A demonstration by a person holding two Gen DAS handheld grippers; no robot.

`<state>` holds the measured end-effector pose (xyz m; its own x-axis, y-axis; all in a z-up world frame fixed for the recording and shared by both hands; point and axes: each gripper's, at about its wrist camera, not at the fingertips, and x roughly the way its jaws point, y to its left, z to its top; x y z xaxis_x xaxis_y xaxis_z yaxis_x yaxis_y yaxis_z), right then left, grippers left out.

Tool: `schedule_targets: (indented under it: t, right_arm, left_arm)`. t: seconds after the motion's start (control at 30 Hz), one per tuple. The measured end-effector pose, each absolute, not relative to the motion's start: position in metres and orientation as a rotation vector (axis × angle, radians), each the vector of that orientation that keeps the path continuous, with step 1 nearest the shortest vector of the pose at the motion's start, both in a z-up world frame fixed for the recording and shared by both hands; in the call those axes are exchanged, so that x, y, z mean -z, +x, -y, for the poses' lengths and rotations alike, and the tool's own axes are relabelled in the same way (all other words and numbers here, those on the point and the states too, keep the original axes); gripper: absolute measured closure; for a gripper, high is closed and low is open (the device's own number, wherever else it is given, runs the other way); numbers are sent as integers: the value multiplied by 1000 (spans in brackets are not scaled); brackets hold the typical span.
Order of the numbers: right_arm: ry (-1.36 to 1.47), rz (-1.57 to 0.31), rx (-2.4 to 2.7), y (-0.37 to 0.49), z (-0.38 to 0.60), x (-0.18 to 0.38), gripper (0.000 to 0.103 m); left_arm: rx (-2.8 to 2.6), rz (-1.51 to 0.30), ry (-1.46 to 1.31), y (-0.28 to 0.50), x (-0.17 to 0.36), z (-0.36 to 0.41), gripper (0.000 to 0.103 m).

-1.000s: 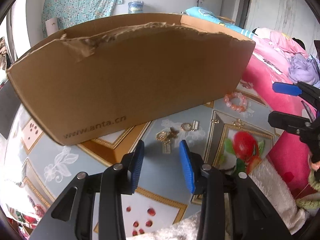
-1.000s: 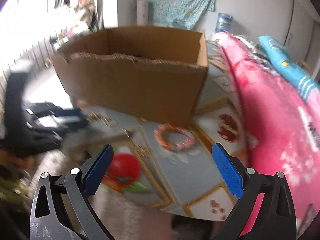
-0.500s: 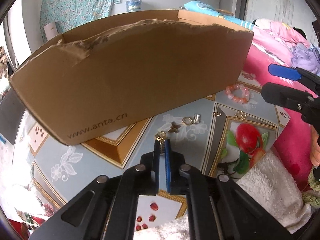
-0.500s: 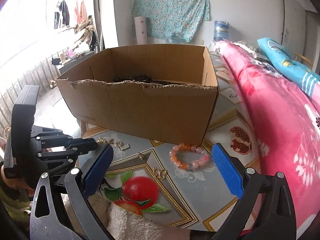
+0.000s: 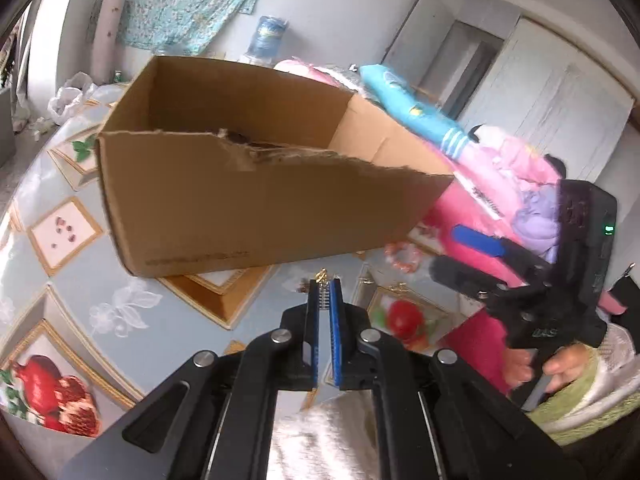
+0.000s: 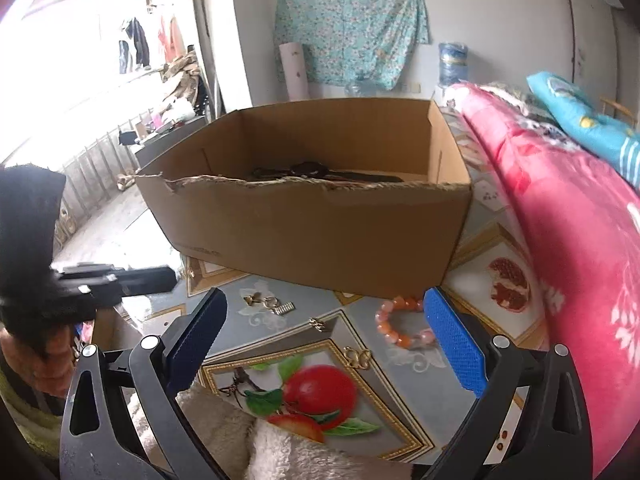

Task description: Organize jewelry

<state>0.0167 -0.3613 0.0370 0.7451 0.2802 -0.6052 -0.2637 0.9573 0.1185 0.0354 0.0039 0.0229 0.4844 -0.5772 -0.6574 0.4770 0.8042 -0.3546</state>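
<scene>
Gold earring [image 5: 322, 280] is pinched in my left claw [image 5: 325, 292], lifted off the table [image 5: 132, 292] by the cardboard box [image 5: 256, 208]. Right claw [image 6: 326, 316] hangs wide open over the bead bracelet [image 6: 396, 322].

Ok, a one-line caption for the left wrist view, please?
Left gripper shut on a small gold earring, in front of the open cardboard box on the patterned tablecloth.
</scene>
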Motion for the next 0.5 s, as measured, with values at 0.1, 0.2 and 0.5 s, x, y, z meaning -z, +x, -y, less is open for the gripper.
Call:
schedule_targets:
  t: [0.1,0.2,0.5]
  right_arm:
    - [44,-691,-305,20,359,-33,8]
    - [51,-692,-307,18,358,-34,8]
    - [65,-692,-285,16,361,-34,8]
  left_arm:
    - [621,-959,-193,49,-5,-7,99]
    - [750,-803,-186,27,-44,1,99]
    - [681,-795,-25,25,-46,21,99]
